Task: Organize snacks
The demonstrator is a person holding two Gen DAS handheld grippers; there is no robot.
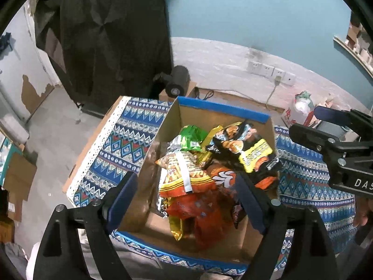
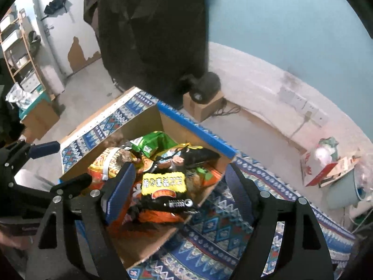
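Observation:
An open cardboard box (image 1: 223, 107) (image 2: 198, 128) with a blue rim stands on the patterned blue tablecloth (image 1: 130, 137). Snack bags fill it: a green bag (image 1: 191, 137) (image 2: 153, 141), a black bag with a yellow label (image 1: 249, 151) (image 2: 163, 182), an orange-and-yellow striped bag (image 1: 184, 175) and a red-orange bag (image 1: 205, 217). My left gripper (image 1: 186, 179) (image 2: 70, 163) hangs open above the box's near half, pads clear of the bags. My right gripper (image 2: 180, 166) (image 1: 305, 120) is open too, over the box's right side, holding nothing.
A black cylindrical device (image 1: 178, 79) sits on a small carton behind the table. A dark cloth (image 1: 112, 35) hangs at the back left. Wall sockets (image 1: 270, 70) with a cable, a red-and-white bag (image 1: 300, 109) and a grey bucket (image 2: 342, 191) are at the right; shelves (image 2: 18, 46) stand far left.

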